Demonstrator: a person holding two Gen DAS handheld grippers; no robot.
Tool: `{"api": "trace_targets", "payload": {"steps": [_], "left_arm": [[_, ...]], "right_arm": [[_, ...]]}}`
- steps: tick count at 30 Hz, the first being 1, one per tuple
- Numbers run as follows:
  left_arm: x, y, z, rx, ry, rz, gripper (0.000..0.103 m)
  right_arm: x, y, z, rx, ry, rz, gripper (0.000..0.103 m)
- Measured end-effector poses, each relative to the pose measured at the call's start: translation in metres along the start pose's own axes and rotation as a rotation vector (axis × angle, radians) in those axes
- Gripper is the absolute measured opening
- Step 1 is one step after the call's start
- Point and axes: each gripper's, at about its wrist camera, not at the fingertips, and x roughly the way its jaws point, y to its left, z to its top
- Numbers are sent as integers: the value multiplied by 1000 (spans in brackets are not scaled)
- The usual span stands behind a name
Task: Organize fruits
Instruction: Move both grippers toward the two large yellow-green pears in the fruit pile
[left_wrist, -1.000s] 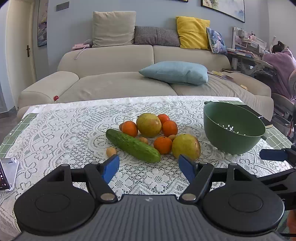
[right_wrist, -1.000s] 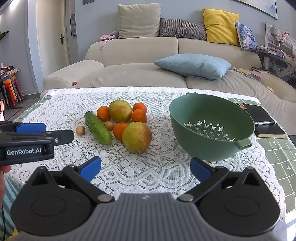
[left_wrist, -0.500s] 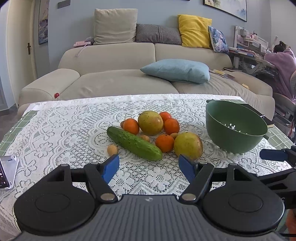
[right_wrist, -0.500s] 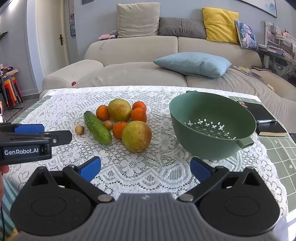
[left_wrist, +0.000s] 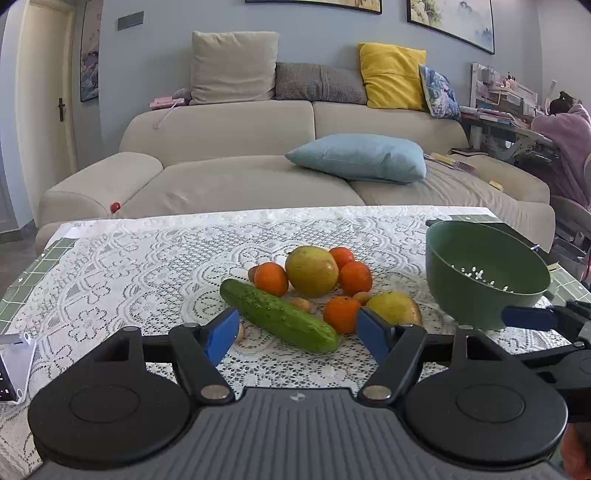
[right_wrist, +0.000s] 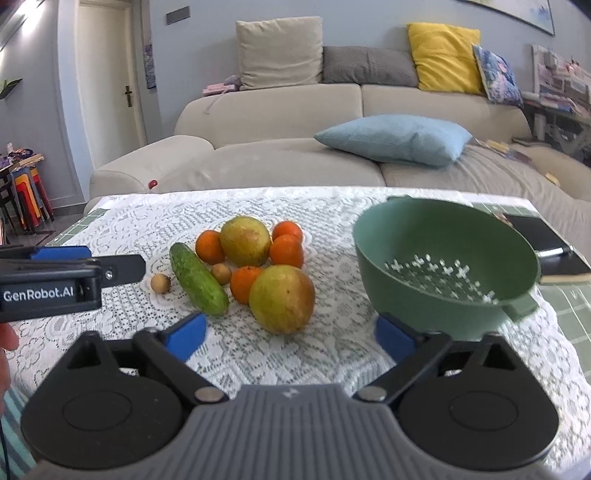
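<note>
Fruit sits in one loose cluster on the lace tablecloth (right_wrist: 110, 225), nothing yet in the green colander (right_wrist: 443, 254). Left gripper (left_wrist: 297, 330) hovers with fingers spread wide and empty; the cucumber (left_wrist: 277, 319) lies diagonally just ahead, its near end between the blue pads, and a small brown fruit (left_wrist: 241, 332) is half hidden behind the left pad. Right gripper (right_wrist: 290, 338) is likewise spread and empty, low over the cloth; the large yellow-green fruit (right_wrist: 282, 299) sits directly ahead between its fingers, with the colander ahead and to the right, touching or nearly touching the right pad (cannot tell which). Judgement: step in hand is the first pick, most likely the large fruit by the right gripper. To do it well: advance straight so the pads bracket the fruit at its widest girth, close gently, since a round smooth skin may squirt forward. An orange (right_wrist: 245, 282) rests against it on the far left, so lift vertically before swinging right. Clear the colander rim, release low over the perforated base.
</note>
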Motion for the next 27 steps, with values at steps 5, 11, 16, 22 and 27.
{"api": "trace_targets", "payload": {"steps": [5, 11, 16, 22, 27], "left_arm": [[14, 8, 0, -23, 44, -21, 73], [39, 17, 9, -37, 73, -58, 66], [62, 18, 22, -31, 69, -149, 68], [89, 11, 32, 110, 89, -202, 68], [115, 14, 39, 198, 102, -276, 77]], "right_arm": [[21, 5, 4, -22, -2, 6, 71], [50, 4, 14, -43, 21, 15, 70], [73, 1, 20, -29, 55, 22, 70], [94, -2, 19, 1, 92, 41, 70], [103, -4, 16, 25, 120, 57, 70]]}}
